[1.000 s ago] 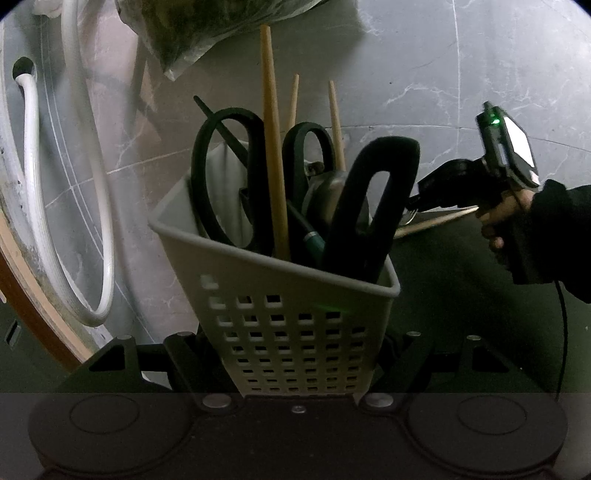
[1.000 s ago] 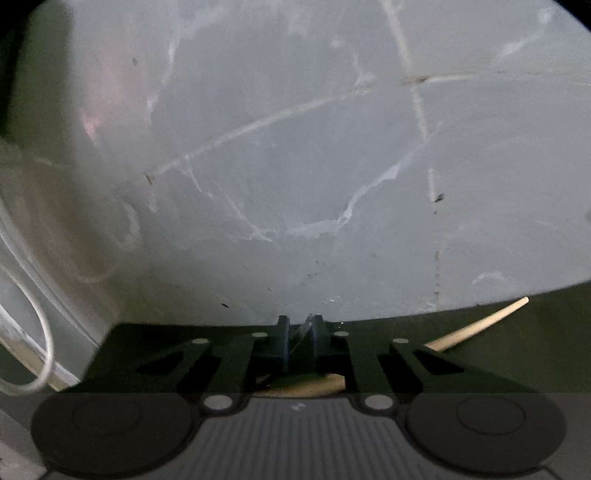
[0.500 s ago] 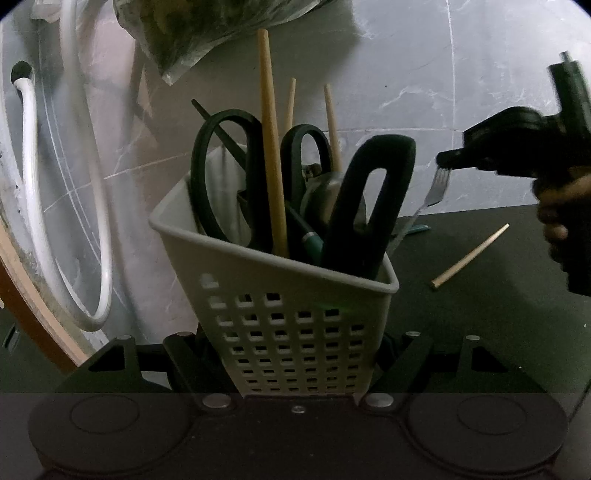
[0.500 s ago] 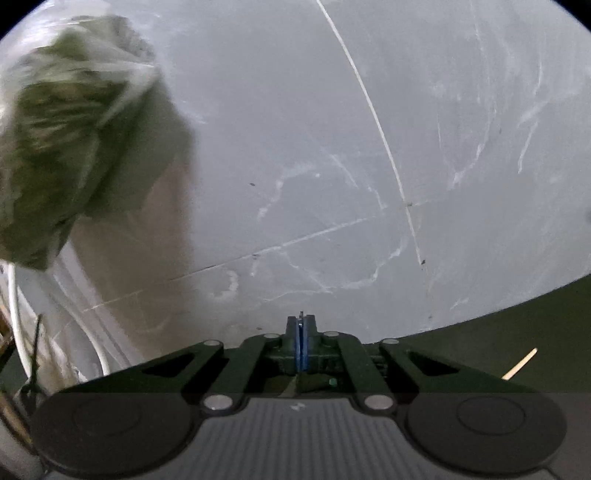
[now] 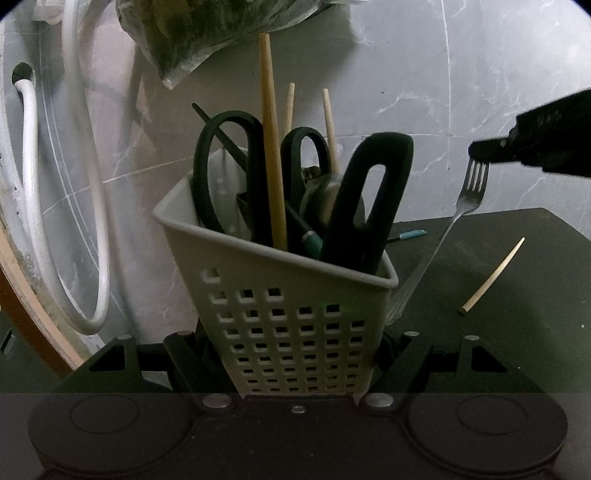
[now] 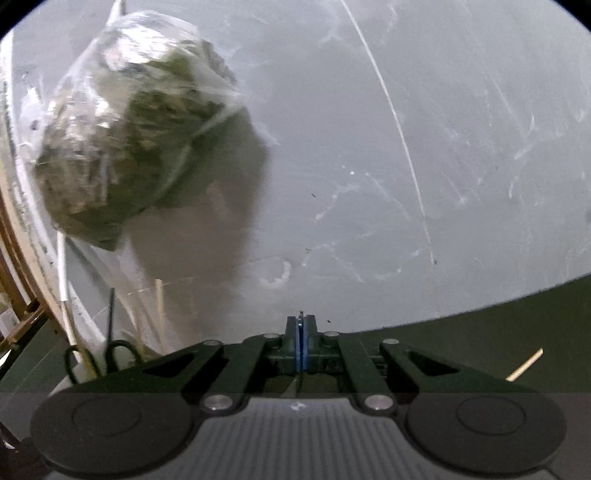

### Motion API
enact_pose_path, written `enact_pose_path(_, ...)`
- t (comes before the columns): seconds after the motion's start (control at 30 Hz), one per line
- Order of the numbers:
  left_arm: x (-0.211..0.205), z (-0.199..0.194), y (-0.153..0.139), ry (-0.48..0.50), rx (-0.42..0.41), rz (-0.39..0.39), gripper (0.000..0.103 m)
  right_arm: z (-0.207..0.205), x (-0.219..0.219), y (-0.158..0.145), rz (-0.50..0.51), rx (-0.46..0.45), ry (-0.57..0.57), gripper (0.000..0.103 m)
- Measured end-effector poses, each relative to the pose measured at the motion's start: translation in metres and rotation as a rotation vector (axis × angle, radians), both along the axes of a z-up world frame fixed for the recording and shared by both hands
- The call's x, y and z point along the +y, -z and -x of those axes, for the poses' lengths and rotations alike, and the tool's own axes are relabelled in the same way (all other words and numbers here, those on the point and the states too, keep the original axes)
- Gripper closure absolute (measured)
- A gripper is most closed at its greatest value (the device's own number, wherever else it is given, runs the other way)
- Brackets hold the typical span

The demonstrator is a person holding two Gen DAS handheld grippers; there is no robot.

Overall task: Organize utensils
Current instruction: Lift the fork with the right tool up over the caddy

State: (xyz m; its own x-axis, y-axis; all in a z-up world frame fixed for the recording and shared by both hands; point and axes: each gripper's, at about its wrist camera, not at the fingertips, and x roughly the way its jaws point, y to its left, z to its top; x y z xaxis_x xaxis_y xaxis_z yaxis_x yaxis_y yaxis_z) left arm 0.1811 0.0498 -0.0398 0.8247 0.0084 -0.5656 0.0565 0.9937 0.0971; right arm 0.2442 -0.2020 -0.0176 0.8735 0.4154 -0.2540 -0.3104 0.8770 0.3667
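Observation:
A grey perforated basket [image 5: 295,325] stands between the fingers of my left gripper [image 5: 295,350], whose jaws are closing onto its sides. It holds black-handled scissors [image 5: 229,173], wooden chopsticks [image 5: 271,140] and a black looped handle [image 5: 373,192]. At the upper right, my right gripper [image 5: 487,153] is shut on the tines of a metal fork [image 5: 443,229]. The fork's handle hangs down beside the basket's right corner. In the right wrist view that gripper [image 6: 300,339] shows its blue pads pressed together on a thin metal edge. One loose chopstick [image 5: 493,275] lies on the dark table.
A plastic bag of greens [image 5: 221,33] hangs on the marble wall above the basket. A white hose [image 5: 29,184] loops down at the left. A teal pen [image 5: 408,234] lies behind the basket on the dark table [image 5: 498,350].
My right gripper rose from the table with the fork and came nearer the basket. The loose chopstick stayed on the table. The left gripper and basket kept still.

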Motion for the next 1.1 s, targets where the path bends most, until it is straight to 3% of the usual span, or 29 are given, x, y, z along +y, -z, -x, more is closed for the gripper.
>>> enact_pose_path(0.37,0.002,0.001,0.000,0.004,-0.003,0.005,0.026,0.039,0.015,-0.079,0.071,-0.246,-0.043,0.101)
enact_pose_path(0.63,0.002,0.000,0.000,0.004,-0.004,0.012,0.026,0.058,0.016,-0.132,0.040,-0.412,-0.068,0.101)
enact_pose_path(1.1,0.003,0.000,0.000,0.004,-0.005,0.013,0.026,0.079,0.051,-0.145,0.097,-0.519,-0.241,0.101)
